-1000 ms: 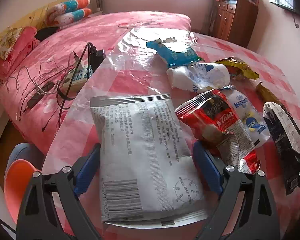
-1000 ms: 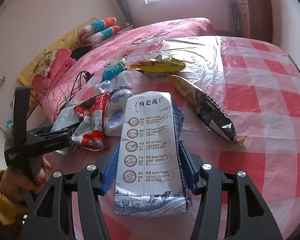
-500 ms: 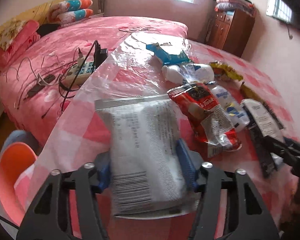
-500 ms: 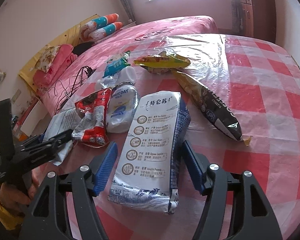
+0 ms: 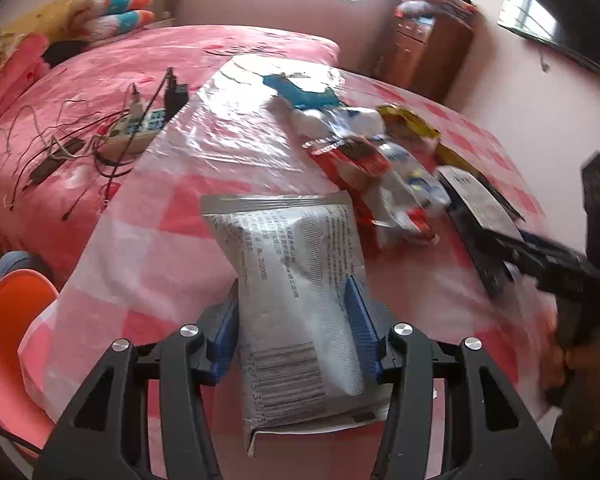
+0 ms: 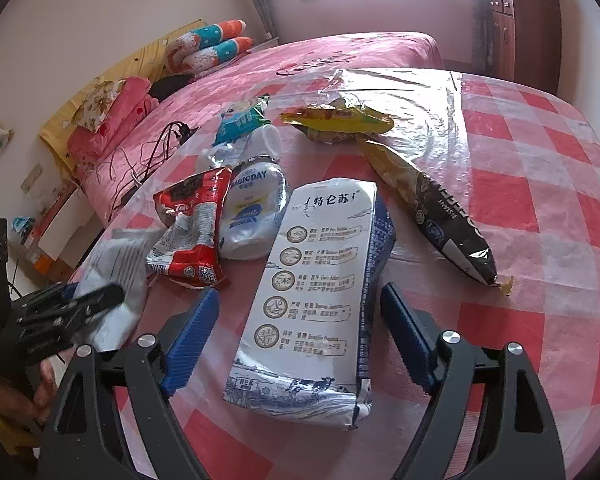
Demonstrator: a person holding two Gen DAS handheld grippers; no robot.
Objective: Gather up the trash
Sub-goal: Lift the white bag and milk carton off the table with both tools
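My left gripper (image 5: 294, 296) is shut on a white and grey snack bag (image 5: 296, 280) and holds it over the table's near edge. The bag also shows in the right wrist view (image 6: 116, 276). My right gripper (image 6: 296, 312) is open, its fingers on either side of a white and blue milk carton (image 6: 320, 292) that lies flat on the table. Beyond lie a red wrapper (image 6: 192, 232), a white Magicday pouch (image 6: 252, 212), a black and yellow coffee bag (image 6: 432, 208), a yellow wrapper (image 6: 336, 120) and a blue packet (image 6: 240, 120).
The round table (image 6: 540, 184) has a red checked cloth under clear plastic. An orange chair (image 5: 4, 344) stands at its left. A pink bed (image 5: 100, 80) with a power strip (image 5: 136, 132) and cables lies behind. A wooden cabinet (image 5: 432, 48) stands at the back.
My left gripper closed on the white and grey bag and lifted it back. My right gripper opened wide and let go of the milk carton, which now lies on the table.
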